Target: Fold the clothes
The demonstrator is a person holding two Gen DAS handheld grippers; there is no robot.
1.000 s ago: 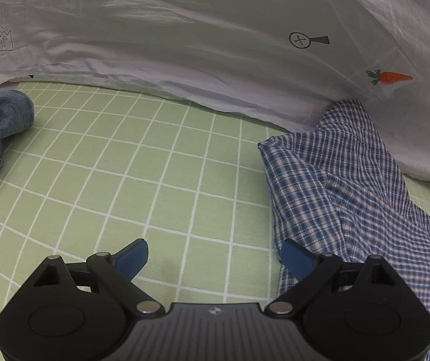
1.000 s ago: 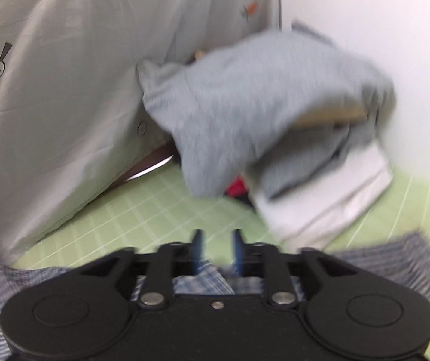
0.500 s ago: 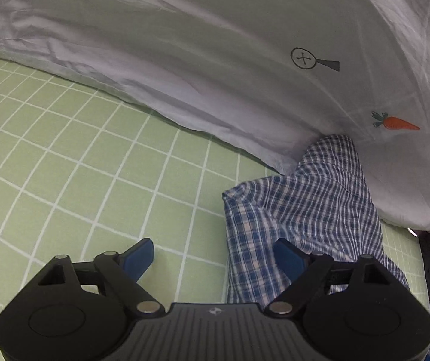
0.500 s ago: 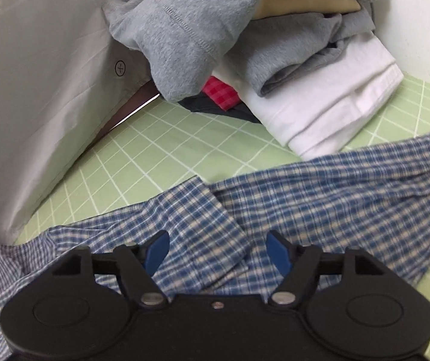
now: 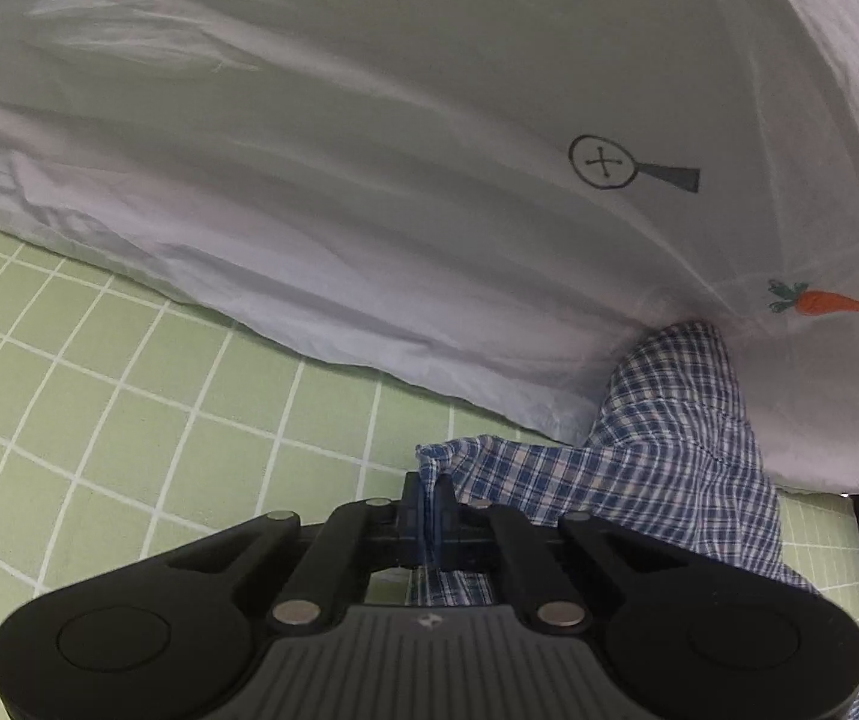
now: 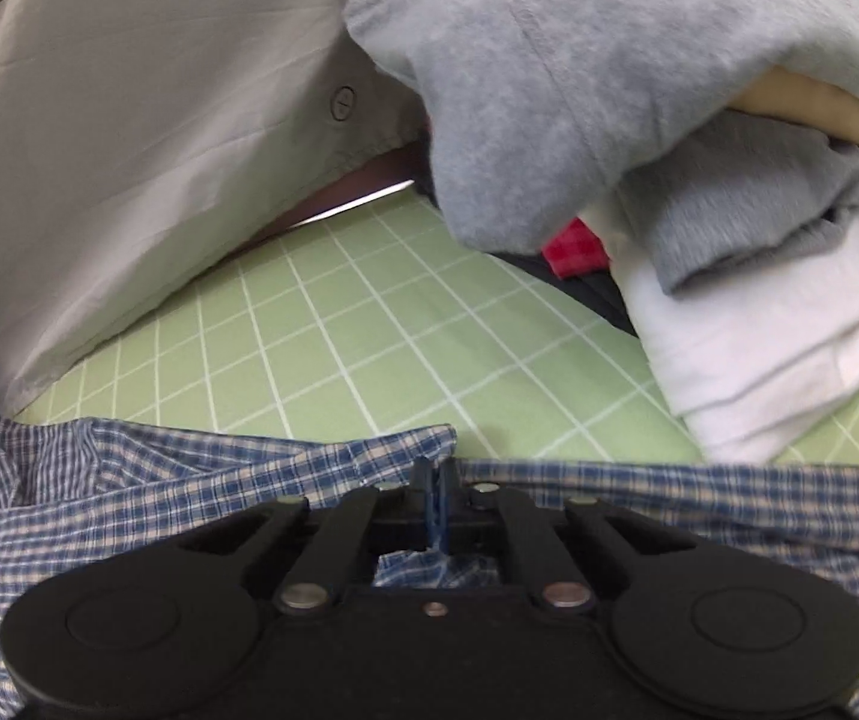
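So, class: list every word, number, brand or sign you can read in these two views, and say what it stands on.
No words or numbers are legible.
"X" inside a circle with a handle: printed on the white sheet.
Orange carrot picture: same sheet.
Small pale logo on the left gripper body: too small to read.

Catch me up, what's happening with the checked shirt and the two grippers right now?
A person is folding clothes on a green grid sheet. Both grippers have their jaws shut on the blue checked shirt: the left gripper pinches a corner of it near the white bedding, and the right gripper pinches its edge. A pile of other clothes, grey, white and red, sits behind. No fold is made yet.
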